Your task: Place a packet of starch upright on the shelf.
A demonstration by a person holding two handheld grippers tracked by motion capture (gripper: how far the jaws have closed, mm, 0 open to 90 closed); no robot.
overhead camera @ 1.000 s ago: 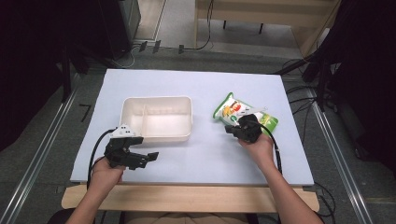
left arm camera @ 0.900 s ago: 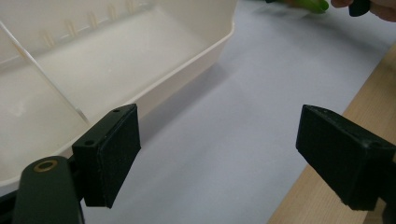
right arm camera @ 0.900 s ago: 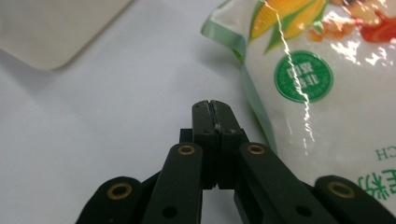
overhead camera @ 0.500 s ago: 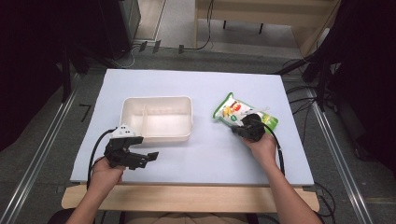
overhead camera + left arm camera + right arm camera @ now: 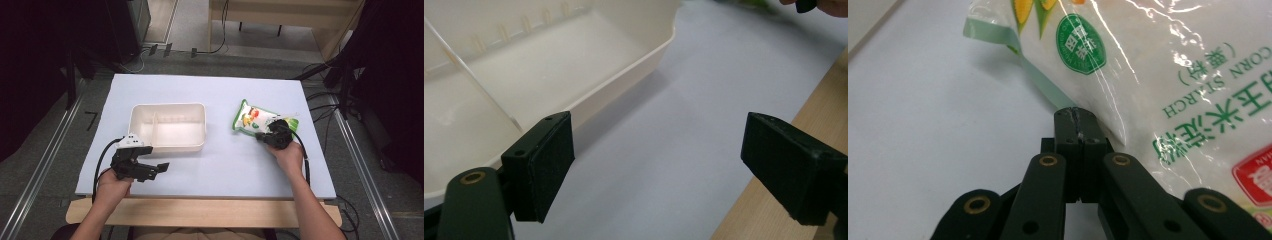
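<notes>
A white and green corn starch bag [image 5: 252, 117] lies flat on the pale blue table top [image 5: 225, 165], right of centre. My right gripper [image 5: 266, 135] is shut, and its tips rest against the bag's near edge. Up close, the bag [image 5: 1158, 75] spreads behind the closed right gripper [image 5: 1079, 116]; I see no bag film between the pads. My left gripper [image 5: 157, 170] stands open at the front left, just in front of a cream divided tray [image 5: 167, 147]. Nothing is between the left gripper [image 5: 659, 165] jaws, and the tray wall [image 5: 634, 65] is close by.
The table's wooden front edge [image 5: 200, 210] runs below both hands. Cables trail from each gripper. Metal rails [image 5: 45, 165] flank the table, with dark equipment and cables on the floor behind.
My right hand and its shut gripper have shifted a little to the right along the bag's near edge. The bag, the tray and the left gripper have stayed put.
</notes>
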